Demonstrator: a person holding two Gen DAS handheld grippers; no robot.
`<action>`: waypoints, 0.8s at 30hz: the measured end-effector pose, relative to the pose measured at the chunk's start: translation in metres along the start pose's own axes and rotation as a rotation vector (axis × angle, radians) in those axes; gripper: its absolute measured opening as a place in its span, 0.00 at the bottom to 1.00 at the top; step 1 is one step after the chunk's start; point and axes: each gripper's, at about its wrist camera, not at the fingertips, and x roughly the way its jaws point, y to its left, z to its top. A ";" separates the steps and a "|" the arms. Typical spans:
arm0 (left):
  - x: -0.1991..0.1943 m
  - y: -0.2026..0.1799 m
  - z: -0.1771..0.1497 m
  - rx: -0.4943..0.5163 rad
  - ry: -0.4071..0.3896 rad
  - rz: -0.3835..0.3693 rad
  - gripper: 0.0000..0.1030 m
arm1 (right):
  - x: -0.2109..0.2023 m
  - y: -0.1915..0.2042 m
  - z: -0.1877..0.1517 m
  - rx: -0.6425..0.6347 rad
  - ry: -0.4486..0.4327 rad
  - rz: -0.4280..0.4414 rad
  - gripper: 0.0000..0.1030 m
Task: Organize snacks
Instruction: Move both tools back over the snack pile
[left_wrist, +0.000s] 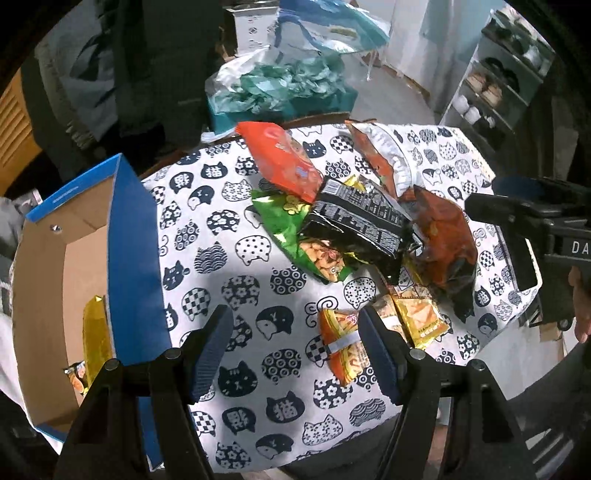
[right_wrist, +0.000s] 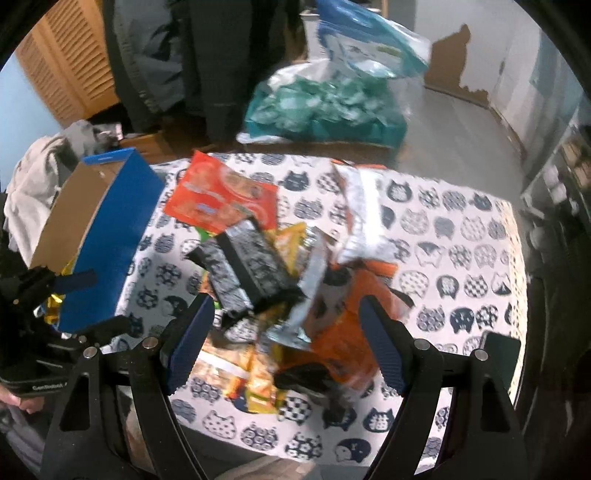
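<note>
Both claws spread, nothing pinched — black pack (left_wrist: 354, 225) atop snack pile, long axis diagonal, far-left to near-right.

Left gripper (left_wrist: 295, 347): black frame; ribbed dark-blue pads; silver pivot screws; right gripper (right_wrist: 284, 341) matches it.

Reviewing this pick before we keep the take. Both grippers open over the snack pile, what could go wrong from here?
1. The black packet lies across the green packet and dark red bag; pulling one may drag its neighbours.
2. The small orange packet sits near the tablecloth edge and could be knocked off.
3. The right wrist view is blurred, so the right gripper may close on several packets.
</note>
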 end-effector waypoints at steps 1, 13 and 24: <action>0.003 -0.003 0.001 0.001 0.008 0.001 0.69 | 0.002 -0.005 -0.003 0.010 0.007 -0.007 0.78; 0.037 -0.025 0.005 0.006 0.082 -0.016 0.71 | 0.051 -0.049 -0.023 0.083 0.105 -0.115 0.81; 0.066 -0.039 -0.002 -0.015 0.141 -0.045 0.72 | 0.088 -0.066 -0.037 0.163 0.204 -0.072 0.81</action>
